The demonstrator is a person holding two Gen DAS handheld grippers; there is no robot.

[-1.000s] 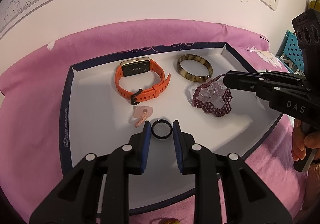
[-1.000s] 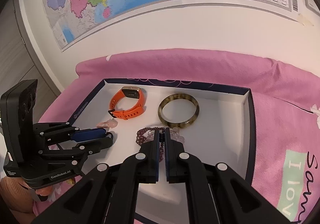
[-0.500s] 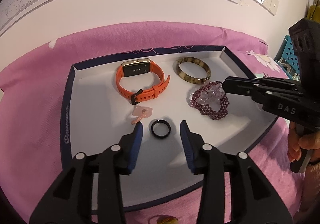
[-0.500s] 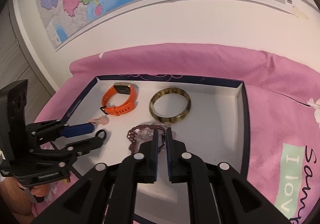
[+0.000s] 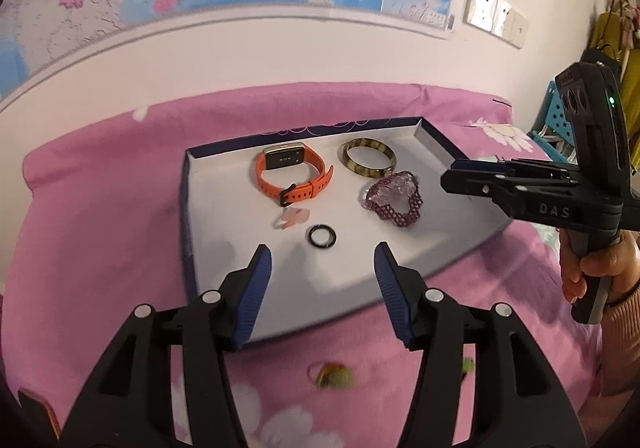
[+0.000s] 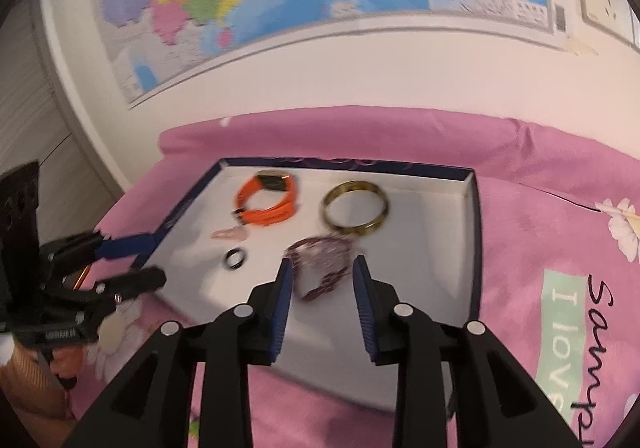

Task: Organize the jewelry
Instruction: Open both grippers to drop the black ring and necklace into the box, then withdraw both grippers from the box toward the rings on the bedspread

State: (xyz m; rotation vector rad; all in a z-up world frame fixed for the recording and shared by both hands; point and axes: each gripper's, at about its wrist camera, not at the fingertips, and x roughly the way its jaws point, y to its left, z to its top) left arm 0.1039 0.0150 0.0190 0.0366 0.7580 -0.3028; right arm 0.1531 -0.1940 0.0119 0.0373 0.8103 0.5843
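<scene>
Both grippers hang spread and empty over the near edge of the white-lined box (image 5: 436, 152). The left gripper (image 5: 322, 264) faces a small black ring (image 5: 321, 237) lying flat mid-box, right of a pink clip (image 5: 292, 218). The right gripper (image 6: 322, 274) faces the purple beaded bracelet (image 6: 322, 262). The ring looks light, stiff and slippery, best pinched across its rim; the bracelet looks floppy.

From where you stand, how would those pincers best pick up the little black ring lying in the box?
The black ring lies flat on the white floor of the box, apart from its neighbours. I'd likely come straight down with the open left gripper, one finger outside each side of the band, and squeeze across its width. Being thin and low, it gives little to pinch from the side.
</scene>
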